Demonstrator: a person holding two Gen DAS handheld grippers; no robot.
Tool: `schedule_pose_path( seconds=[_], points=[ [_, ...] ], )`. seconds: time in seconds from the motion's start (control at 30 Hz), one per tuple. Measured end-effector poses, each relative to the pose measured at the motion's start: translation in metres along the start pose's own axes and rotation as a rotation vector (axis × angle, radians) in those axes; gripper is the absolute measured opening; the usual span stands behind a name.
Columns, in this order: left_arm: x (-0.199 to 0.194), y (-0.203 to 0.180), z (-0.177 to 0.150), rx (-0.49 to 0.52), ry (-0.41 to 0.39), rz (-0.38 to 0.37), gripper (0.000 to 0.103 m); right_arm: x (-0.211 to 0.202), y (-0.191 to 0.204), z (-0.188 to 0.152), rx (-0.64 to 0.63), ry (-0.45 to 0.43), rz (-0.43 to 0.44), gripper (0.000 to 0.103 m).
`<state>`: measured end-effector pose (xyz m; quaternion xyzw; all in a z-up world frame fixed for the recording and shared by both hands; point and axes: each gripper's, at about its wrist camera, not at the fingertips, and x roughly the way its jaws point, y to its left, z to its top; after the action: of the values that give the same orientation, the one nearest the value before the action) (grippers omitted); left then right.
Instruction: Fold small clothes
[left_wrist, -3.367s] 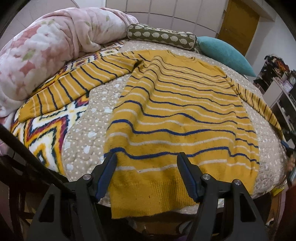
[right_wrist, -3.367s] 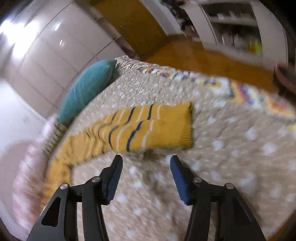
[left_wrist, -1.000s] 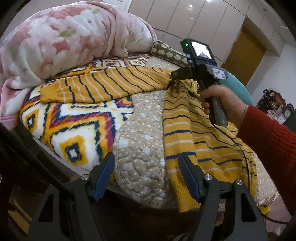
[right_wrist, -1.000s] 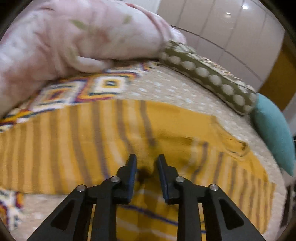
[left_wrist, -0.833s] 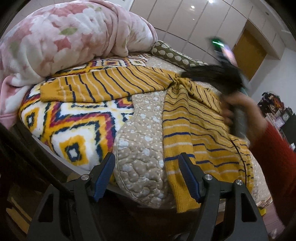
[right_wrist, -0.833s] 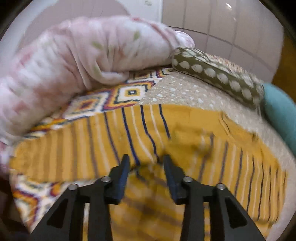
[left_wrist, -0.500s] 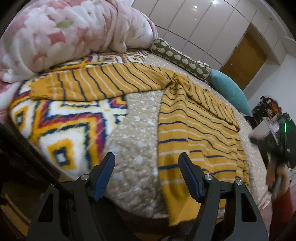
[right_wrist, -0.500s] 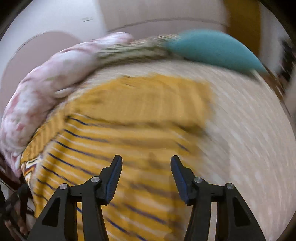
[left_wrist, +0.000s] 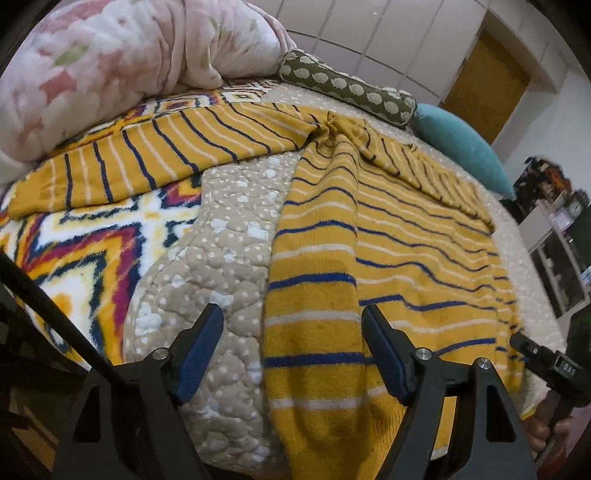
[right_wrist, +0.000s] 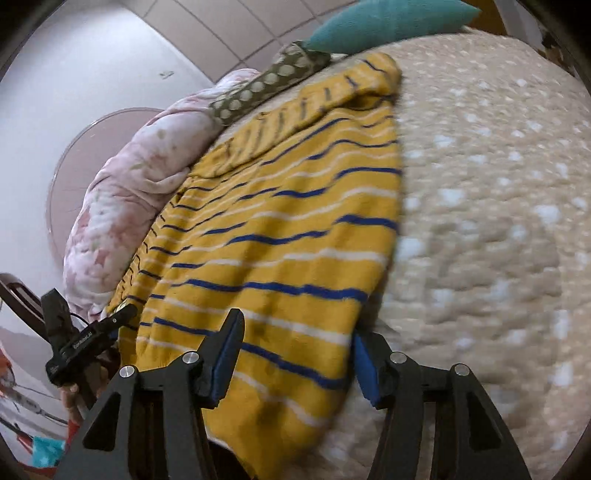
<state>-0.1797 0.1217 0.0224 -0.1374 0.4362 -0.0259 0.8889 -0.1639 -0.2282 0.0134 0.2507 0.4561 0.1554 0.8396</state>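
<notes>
- Here, a beige dotted quilt (left_wrist: 221, 266) covers the bed, with a zigzag-patterned blanket (left_wrist: 85, 243) and a pink floral duvet (left_wrist: 110, 55) at its left.
- The mustard sweater (left_wrist: 388, 240) with blue and white stripes lies flat on the quilt, one sleeve (left_wrist: 147, 162) stretched across the zigzag blanket, its hem hanging over the bed's near edge.
- The left gripper (left_wrist: 291, 347) hovers with jaws spread over the hem's left corner, not pinching.
- The right gripper (right_wrist: 295, 354) straddles the hem's right edge, jaws closing (pads not yet pressing).
- Its neighbour's black body carries small white lettering, too small to read.
</notes>
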Motion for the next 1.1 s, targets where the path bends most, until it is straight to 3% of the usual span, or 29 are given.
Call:
schedule_pose_path(
  seconds=[0.03, 0.07, 0.13, 0.17, 0.2, 0.4, 0.53, 0.63, 0.77, 0.8, 0.93, 1.1],
  points=[
    [0.002, -0.004, 0.000, 0.009, 0.011, 0.032, 0.062, 0.004, 0.002, 0.000, 0.001, 0.005, 0.010, 0.036],
    [0.002, -0.007, 0.000, 0.017, 0.023, 0.063, 0.039, 0.012, 0.001, 0.001, 0.022, 0.026, 0.032, 0.012],
    [-0.001, -0.010, 0.003, 0.015, 0.041, 0.067, 0.020, 0.007, -0.009, -0.001, 0.072, 0.029, 0.071, 0.010],
    [-0.005, -0.010, 0.004, 0.001, 0.056, 0.033, 0.008, -0.001, -0.014, -0.002, 0.084, 0.027, 0.073, 0.009],
    [-0.008, -0.011, 0.005, -0.012, 0.065, 0.016, 0.007, -0.008, -0.017, -0.004, 0.084, 0.025, 0.071, 0.009],
    [-0.037, -0.031, -0.020, 0.007, 0.064, -0.006, 0.007, -0.067, -0.033, -0.031, 0.054, 0.028, 0.042, 0.008],
    [-0.032, -0.026, -0.038, 0.002, 0.119, -0.019, 0.012, -0.071, -0.034, -0.051, 0.020, 0.067, -0.012, 0.009],
    [-0.045, -0.010, -0.036, -0.034, 0.098, -0.073, 0.024, -0.076, -0.036, -0.055, 0.018, 0.068, -0.039, 0.014],
    [-0.067, 0.016, -0.018, -0.067, -0.028, -0.018, 0.057, -0.099, -0.041, -0.048, -0.009, 0.012, -0.104, 0.028],
    [-0.069, 0.025, -0.012, -0.089, -0.053, 0.000, 0.063, -0.104, -0.042, -0.045, -0.013, -0.003, -0.119, 0.030],
    [-0.052, 0.083, 0.018, -0.292, -0.112, -0.002, 0.064, -0.114, -0.043, -0.029, -0.027, -0.059, -0.168, 0.030],
    [-0.007, 0.151, 0.035, -0.581, -0.072, -0.124, 0.064, -0.102, -0.033, -0.016, -0.037, -0.070, -0.166, 0.030]
  ],
)
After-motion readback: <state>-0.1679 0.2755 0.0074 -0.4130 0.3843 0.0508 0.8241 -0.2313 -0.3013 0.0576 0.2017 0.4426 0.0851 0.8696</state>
